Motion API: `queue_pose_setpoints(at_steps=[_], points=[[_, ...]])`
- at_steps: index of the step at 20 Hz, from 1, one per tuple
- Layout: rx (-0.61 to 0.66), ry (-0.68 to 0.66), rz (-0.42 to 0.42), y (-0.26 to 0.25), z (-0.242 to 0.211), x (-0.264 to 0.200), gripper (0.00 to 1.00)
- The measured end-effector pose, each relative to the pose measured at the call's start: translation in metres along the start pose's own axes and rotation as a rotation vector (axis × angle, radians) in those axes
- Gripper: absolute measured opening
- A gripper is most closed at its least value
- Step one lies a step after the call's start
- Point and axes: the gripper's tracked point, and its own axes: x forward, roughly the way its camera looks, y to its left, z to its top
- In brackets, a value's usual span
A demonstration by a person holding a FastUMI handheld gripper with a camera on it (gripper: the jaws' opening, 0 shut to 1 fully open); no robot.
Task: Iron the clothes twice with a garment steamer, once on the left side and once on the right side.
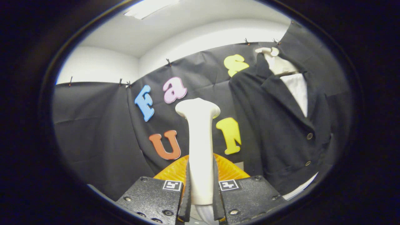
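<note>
- The garment steamer [200, 147] is standing upright right between the jaws, its flared head poking up in front of the black cloth wall [93, 125].
- The gripper [201, 190] is clamping its handle from both sides.
- An orange ribbed thing [229, 170] is sitting just behind it.
- The dark jacket [281, 131] over a white shirt [298, 89] is hanging off to the right, beyond the jaws.

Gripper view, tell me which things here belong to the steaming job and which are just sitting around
Part of the job:
- garment steamer, upright, clamped between the fingers of the gripper
- black jacket on a hanger, beyond the fingers to the right, over a white shirt

Just there:
- orange ribbed thing behind the steamer; I cannot tell what it is
</note>
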Motion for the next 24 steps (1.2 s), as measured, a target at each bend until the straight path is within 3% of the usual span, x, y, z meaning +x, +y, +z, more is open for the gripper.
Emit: queue_pose_setpoints(at_steps=[7,12,19,24], points=[[-0.004,-0.141,-0.166,-0.078,0.065,-0.063,0.30],[-0.053,-0.190,-0.271,-0.122,0.094,-0.072,0.30],[-0.196,-0.135,-0.321,-0.149,0.082,-0.047,0.30],[-0.224,-0.091,-0.351,-0.161,0.061,-0.040,0.30]])
